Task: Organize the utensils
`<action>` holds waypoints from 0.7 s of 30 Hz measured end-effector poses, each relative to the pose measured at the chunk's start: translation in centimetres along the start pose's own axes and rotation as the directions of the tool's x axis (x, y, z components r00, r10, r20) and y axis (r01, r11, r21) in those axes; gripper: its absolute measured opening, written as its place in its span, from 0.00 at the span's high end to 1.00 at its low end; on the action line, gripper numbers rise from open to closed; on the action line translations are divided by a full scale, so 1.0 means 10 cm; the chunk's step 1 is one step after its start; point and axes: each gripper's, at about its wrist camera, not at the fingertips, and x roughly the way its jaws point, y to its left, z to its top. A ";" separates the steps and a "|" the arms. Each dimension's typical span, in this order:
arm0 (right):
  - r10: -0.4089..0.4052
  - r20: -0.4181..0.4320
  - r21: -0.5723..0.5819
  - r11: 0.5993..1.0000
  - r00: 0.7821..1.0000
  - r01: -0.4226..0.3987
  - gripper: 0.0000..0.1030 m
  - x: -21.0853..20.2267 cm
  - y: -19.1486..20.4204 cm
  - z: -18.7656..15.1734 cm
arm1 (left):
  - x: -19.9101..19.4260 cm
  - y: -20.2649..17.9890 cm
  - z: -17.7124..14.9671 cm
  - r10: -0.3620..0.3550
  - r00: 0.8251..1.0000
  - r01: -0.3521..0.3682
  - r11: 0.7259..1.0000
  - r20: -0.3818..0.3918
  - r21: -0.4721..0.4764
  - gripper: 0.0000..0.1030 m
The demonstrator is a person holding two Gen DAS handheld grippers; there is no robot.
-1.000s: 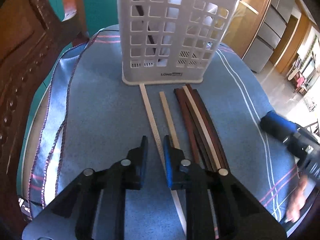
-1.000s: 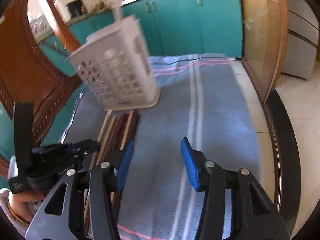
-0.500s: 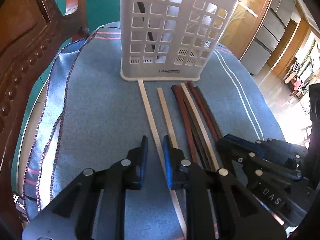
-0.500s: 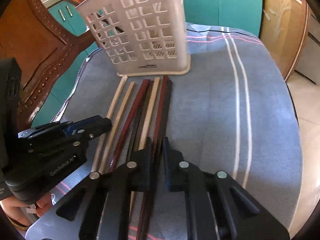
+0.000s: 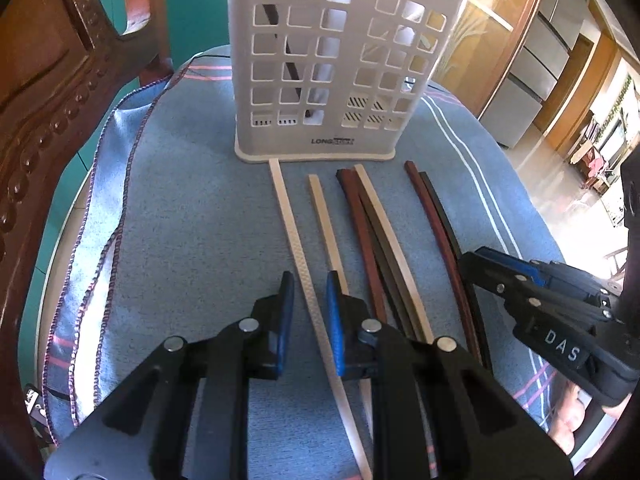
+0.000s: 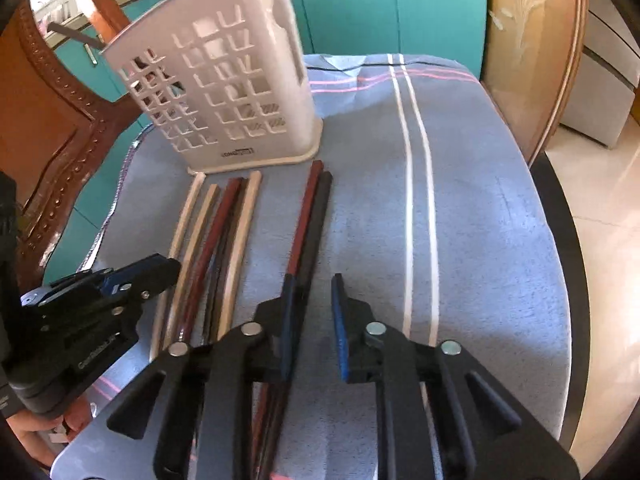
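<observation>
Several chopsticks lie on a blue cloth in front of a white slotted utensil basket (image 5: 340, 64), also in the right wrist view (image 6: 224, 92). My left gripper (image 5: 310, 316) is open a little, jaws astride a white chopstick (image 5: 292, 232). My right gripper (image 6: 312, 320) is open, low over the cloth; a red-brown chopstick (image 6: 304, 220) and a dark chopstick (image 6: 318, 220) run under its left finger, apart from the other sticks (image 6: 224, 240). This pair shows in the left wrist view (image 5: 436, 216). A dark stick and a white one stand inside the basket.
A carved wooden chair back (image 5: 52, 92) stands at the left of the cloth-covered table (image 6: 480, 200). Teal cabinets (image 6: 400, 4) are behind. The table edge (image 6: 560, 208) drops to a tiled floor on the right.
My right gripper swung in over the chopsticks, narrowed, then opened wider. The red-brown and dark sticks have shifted right, away from the bundle. My left gripper has barely moved.
</observation>
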 end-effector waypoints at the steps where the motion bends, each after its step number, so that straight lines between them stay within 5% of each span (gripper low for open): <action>1: -0.001 -0.002 0.011 1.000 1.000 0.001 0.81 0.00 -0.01 0.00 | 0.00 -0.01 0.01 -0.002 1.000 0.002 1.000 0.000 -0.002 0.84; 11: -0.124 -0.023 -0.104 0.987 0.992 0.121 0.74 0.18 0.14 0.17 | 0.06 -0.03 0.07 0.014 1.000 -0.014 1.000 0.005 -0.003 0.82; 14: -0.064 -0.028 -0.051 0.997 0.998 0.063 0.90 0.19 0.03 0.21 | 0.06 -0.01 0.07 0.017 1.000 -0.017 1.000 -0.002 -0.006 0.90; 21: 0.092 -0.013 0.083 0.992 0.996 -0.090 0.93 0.02 -0.29 0.00 | -0.09 -0.01 -0.11 -0.004 1.000 0.004 1.000 -0.012 0.002 0.92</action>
